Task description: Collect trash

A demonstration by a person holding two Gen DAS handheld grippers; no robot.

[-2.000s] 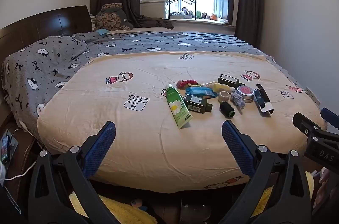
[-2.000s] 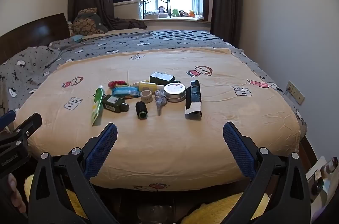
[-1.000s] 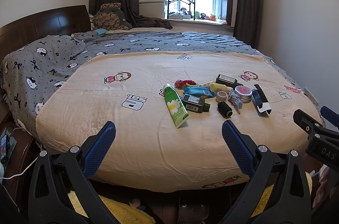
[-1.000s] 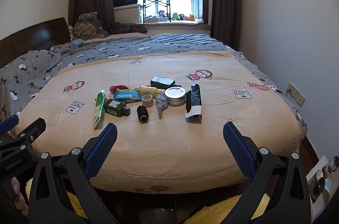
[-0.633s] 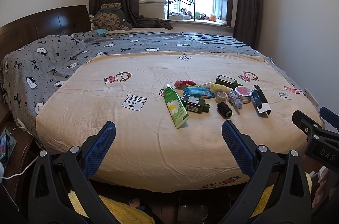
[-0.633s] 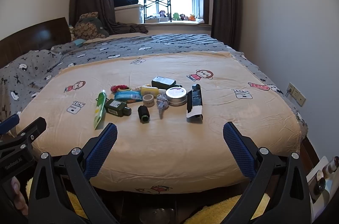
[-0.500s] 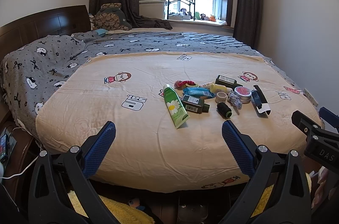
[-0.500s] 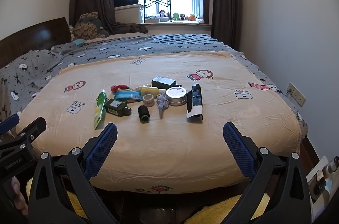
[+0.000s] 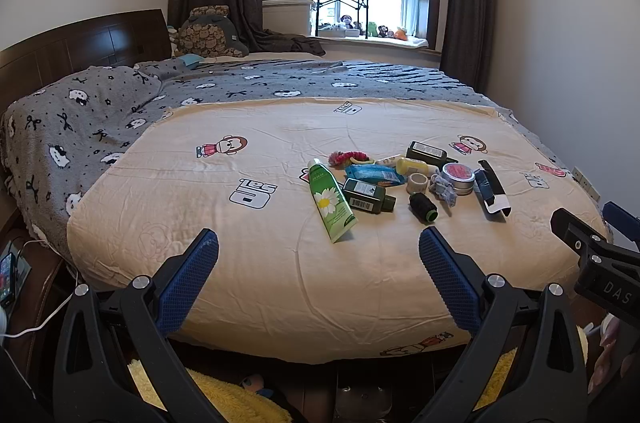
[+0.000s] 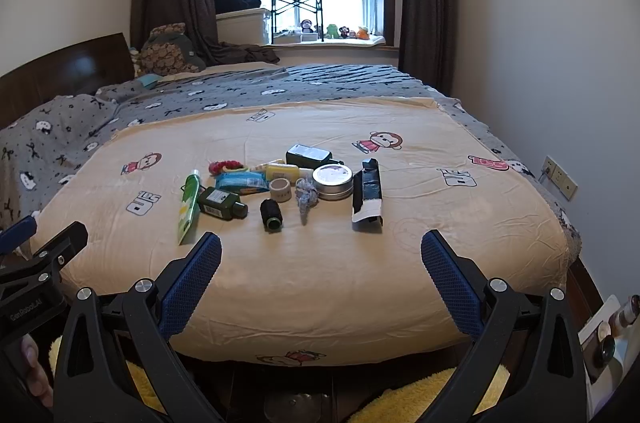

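A cluster of trash lies mid-bed on the cream sheet (image 10: pixel 400 263): green tube (image 10: pixel 189 204) at 9 o'clock, round tin (image 10: pixel 332 176) and open dark box (image 10: pixel 367 197), contents unseen, toward 3 o'clock. The left gripper (image 9: pixel 319 247) and right gripper (image 10: pixel 321 249) hover at the foot edge, fingers wide apart, empty. Small labels are unreadable.

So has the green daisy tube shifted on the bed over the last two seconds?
No. The green daisy tube lies where it did, its cap near the red print on the sheet, beside the dark green bottle; only the camera drifted.
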